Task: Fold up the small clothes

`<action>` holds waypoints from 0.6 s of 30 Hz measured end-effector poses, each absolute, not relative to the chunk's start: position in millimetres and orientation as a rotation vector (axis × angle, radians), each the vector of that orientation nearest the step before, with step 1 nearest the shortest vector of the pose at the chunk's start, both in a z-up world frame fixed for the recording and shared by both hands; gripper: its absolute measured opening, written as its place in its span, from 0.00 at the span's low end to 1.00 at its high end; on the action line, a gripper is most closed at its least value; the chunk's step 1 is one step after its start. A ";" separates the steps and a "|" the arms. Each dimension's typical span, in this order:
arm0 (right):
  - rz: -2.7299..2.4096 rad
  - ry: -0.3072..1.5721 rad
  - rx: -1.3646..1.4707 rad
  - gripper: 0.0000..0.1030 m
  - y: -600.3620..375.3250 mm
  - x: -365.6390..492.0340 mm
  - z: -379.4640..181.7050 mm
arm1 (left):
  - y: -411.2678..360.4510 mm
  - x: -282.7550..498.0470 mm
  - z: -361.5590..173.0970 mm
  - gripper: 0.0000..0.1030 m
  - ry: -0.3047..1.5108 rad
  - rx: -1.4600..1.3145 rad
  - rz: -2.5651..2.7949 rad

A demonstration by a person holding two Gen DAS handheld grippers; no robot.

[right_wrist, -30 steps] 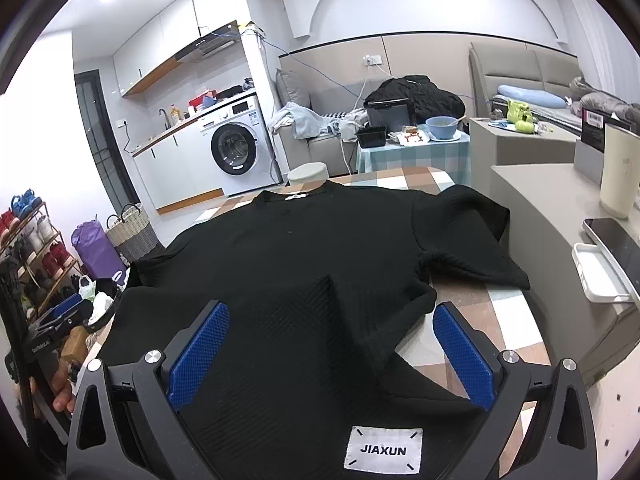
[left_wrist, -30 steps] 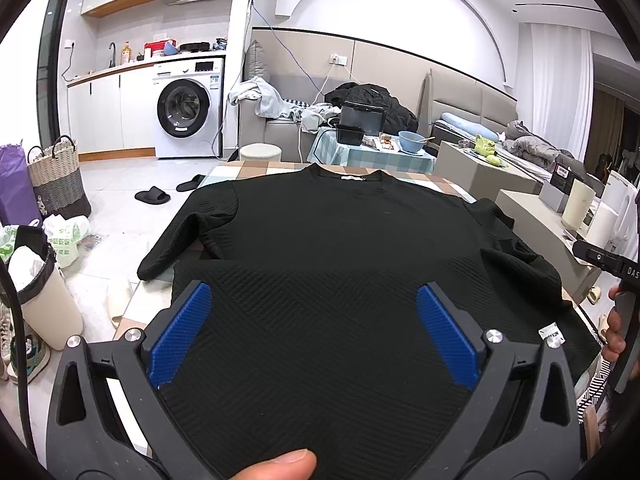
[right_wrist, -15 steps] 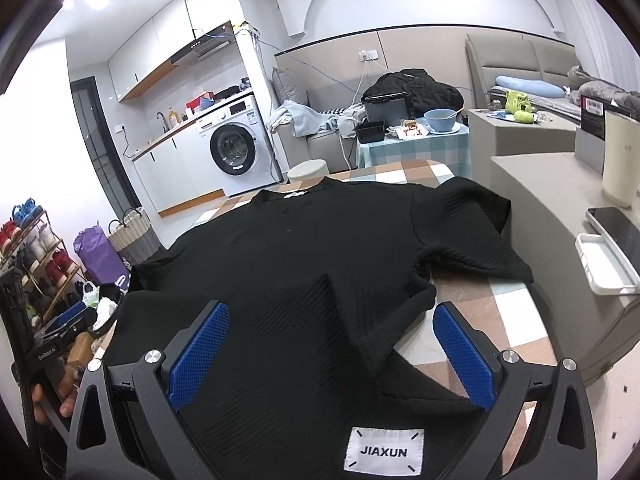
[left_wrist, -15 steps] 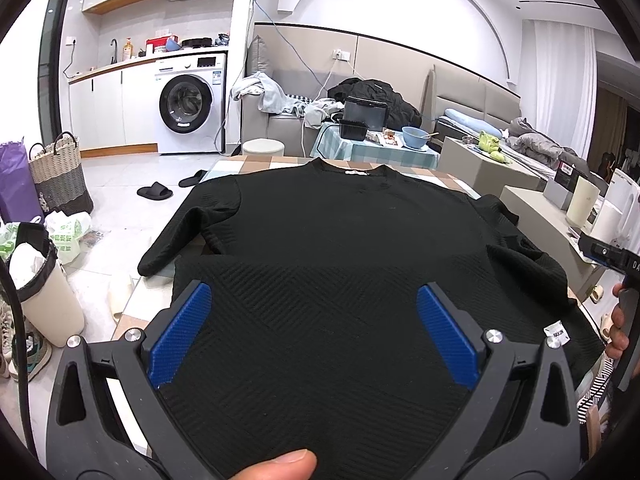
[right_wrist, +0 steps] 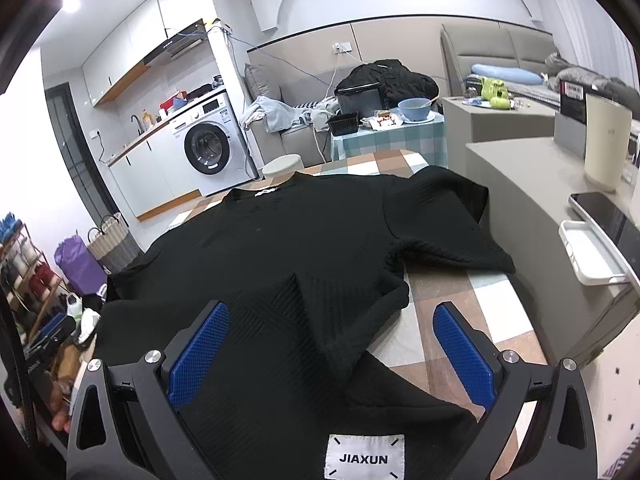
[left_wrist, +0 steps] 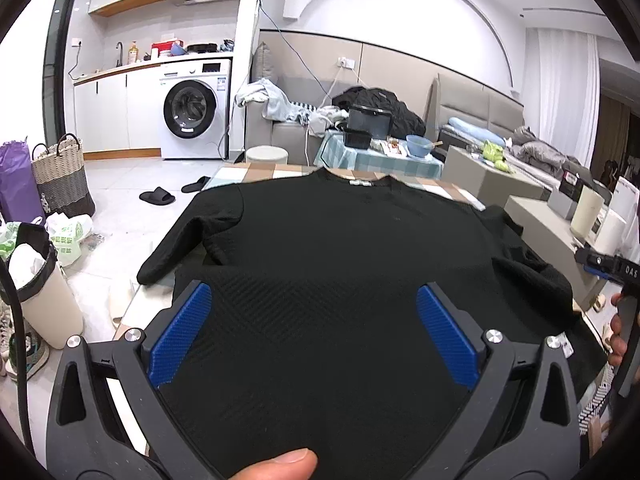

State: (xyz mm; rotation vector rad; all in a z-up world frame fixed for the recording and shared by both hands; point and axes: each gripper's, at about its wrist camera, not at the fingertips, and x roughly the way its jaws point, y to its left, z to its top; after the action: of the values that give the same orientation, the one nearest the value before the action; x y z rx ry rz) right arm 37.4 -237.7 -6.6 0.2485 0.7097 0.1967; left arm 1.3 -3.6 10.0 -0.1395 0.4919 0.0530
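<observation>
A black textured sweater (left_wrist: pixel 340 248) lies spread flat on a checkered table (left_wrist: pixel 256 170), collar at the far end, both sleeves folded in beside the body. My left gripper (left_wrist: pixel 314 332) is open and empty, hovering over the near hem on the left side. My right gripper (right_wrist: pixel 330 350) is open and empty over the hem's right corner, where a white JIAXUN label (right_wrist: pixel 363 458) shows. The sweater also shows in the right wrist view (right_wrist: pixel 280 248), its right sleeve (right_wrist: pixel 444 232) folded across the cloth. The right gripper's handle is visible at the left view's right edge (left_wrist: pixel 612 268).
A grey counter (right_wrist: pixel 532 184) stands right of the table with a phone (right_wrist: pixel 604 216), a white tray (right_wrist: pixel 592 256) and a cream canister (right_wrist: pixel 606 140). A bin (left_wrist: pixel 40 280) and a basket (left_wrist: pixel 60 176) stand on the floor at left. A washing machine (left_wrist: pixel 196 116) is behind.
Both grippers have drawn back slightly toward the near hem and stayed open. The sweater has not moved.
</observation>
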 end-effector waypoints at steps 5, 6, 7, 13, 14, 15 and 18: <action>0.174 0.718 0.271 1.00 -245.7 43.8 -5.2 | 0.3 22.8 10.8 0.99 0.505 -0.130 0.057; 0.172 0.723 0.290 1.00 -248.5 45.6 -5.7 | 2.2 27.7 11.0 0.99 0.510 -0.131 0.057; 0.170 0.724 0.310 1.00 -251.5 47.6 -5.7 | 3.6 33.2 10.6 0.99 0.519 -0.133 0.053; 0.066 0.771 0.496 1.00 -292.2 67.1 -17.8 | 17.0 59.6 7.9 0.99 0.545 -0.178 0.079; 0.055 0.777 0.521 1.00 -298.1 68.6 -19.6 | 20.3 63.7 6.8 0.99 0.552 -0.192 0.088; 0.044 0.781 0.564 0.99 -307.8 70.8 -23.3 | 22.6 67.2 6.2 0.99 0.558 -0.202 0.092; 0.004 0.806 0.660 0.89 -330.7 78.7 -35.5 | 31.5 81.0 1.7 0.98 0.582 -0.221 0.105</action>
State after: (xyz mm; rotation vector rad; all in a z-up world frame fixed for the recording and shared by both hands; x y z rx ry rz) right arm 78.7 -330.7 -35.5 0.6599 0.8062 0.0042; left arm 81.0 31.5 1.7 -0.2209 0.5822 0.1048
